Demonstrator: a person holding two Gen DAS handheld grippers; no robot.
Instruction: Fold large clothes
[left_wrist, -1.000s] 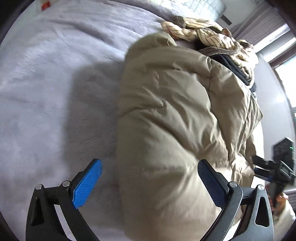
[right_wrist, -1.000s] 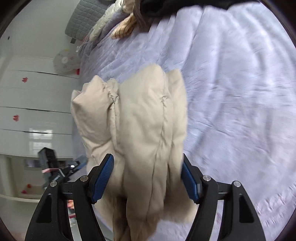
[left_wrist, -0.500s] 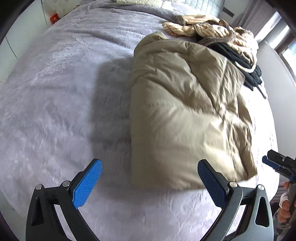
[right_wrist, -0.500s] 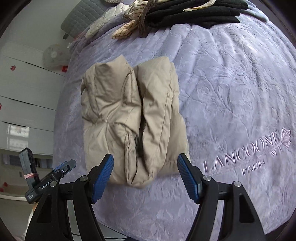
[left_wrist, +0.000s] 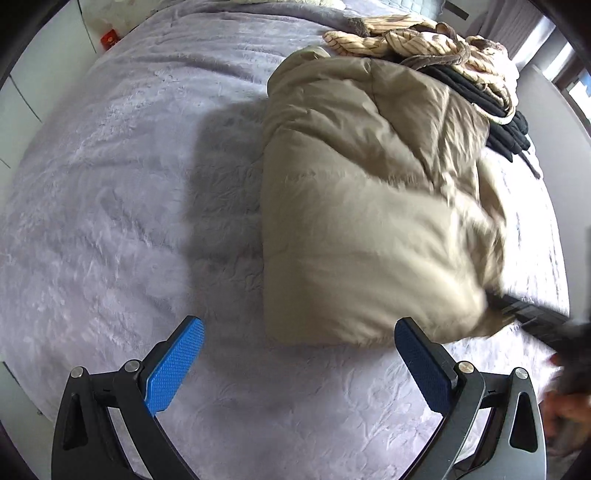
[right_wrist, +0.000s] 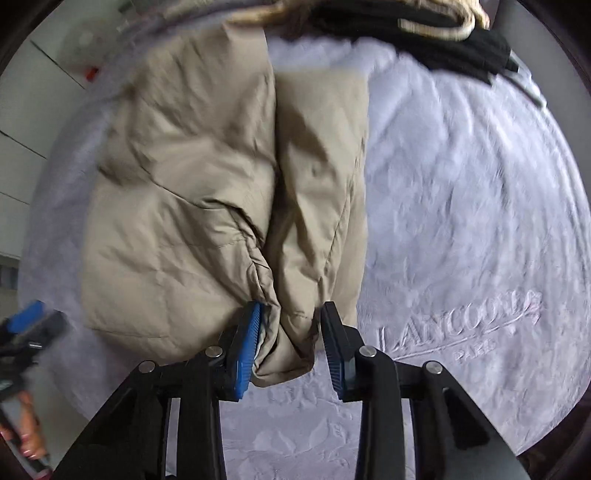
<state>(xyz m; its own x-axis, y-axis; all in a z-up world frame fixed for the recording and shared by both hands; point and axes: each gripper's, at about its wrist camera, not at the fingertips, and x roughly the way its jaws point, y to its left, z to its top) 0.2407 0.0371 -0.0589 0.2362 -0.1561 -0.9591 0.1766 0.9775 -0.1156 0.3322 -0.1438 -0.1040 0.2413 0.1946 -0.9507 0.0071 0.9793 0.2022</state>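
The right gripper (right_wrist: 290, 343) pinches the folded coat's (right_wrist: 221, 184) near corner; the left gripper (left_wrist: 295, 363) hovers spread wide. Next, probably repositioning the bundle.

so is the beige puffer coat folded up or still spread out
Folded: the beige puffer coat lies as a compact padded bundle on the grey bedspread, halves doubled alongside a central crease.

A bed (left_wrist: 110, 221) under a lilac embossed blanket (right_wrist: 480, 221) fills both views, with raised "LANCOME PARIS" lettering (right_wrist: 461, 325) at the right wrist view's lower right. A folded beige puffer jacket (left_wrist: 362, 221) lies on it, centre right. At the top, a striped cream garment (left_wrist: 413, 40) and black clothes (left_wrist: 495, 122) sit heaped together.
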